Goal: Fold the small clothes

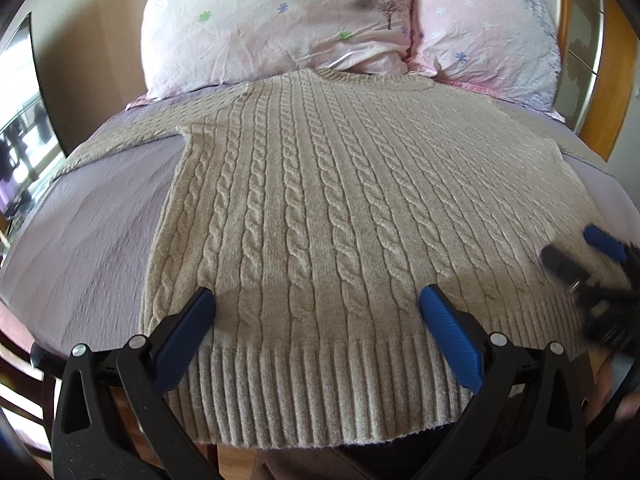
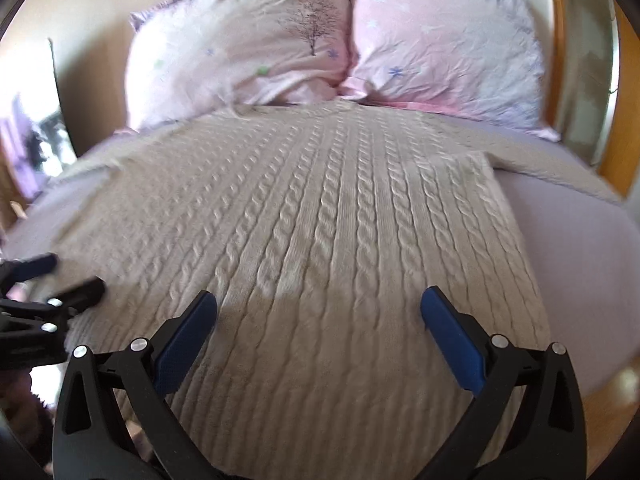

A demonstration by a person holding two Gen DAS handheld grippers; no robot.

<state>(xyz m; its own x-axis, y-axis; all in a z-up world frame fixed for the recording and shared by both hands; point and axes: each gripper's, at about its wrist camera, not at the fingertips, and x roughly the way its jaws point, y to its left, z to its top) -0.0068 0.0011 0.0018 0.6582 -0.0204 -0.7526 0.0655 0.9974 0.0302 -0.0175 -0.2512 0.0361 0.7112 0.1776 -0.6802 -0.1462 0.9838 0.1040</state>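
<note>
A beige cable-knit sweater (image 1: 320, 184) lies flat on the bed, ribbed hem toward me, collar toward the pillows, sleeves spread to both sides. It also fills the right wrist view (image 2: 312, 220). My left gripper (image 1: 318, 300) is open and empty, hovering over the hem on the sweater's left half. My right gripper (image 2: 318, 300) is open and empty over the sweater's right half near the hem. The right gripper shows blurred at the right edge of the left wrist view (image 1: 584, 252). The left gripper shows at the left edge of the right wrist view (image 2: 64, 276).
The sweater rests on a lilac bed sheet (image 1: 88, 232). Two pink flowered pillows (image 1: 276, 24) (image 1: 488, 28) stand at the head. A wooden bed frame (image 1: 616, 64) rises at the right. A dark screen (image 1: 24, 120) stands at the left.
</note>
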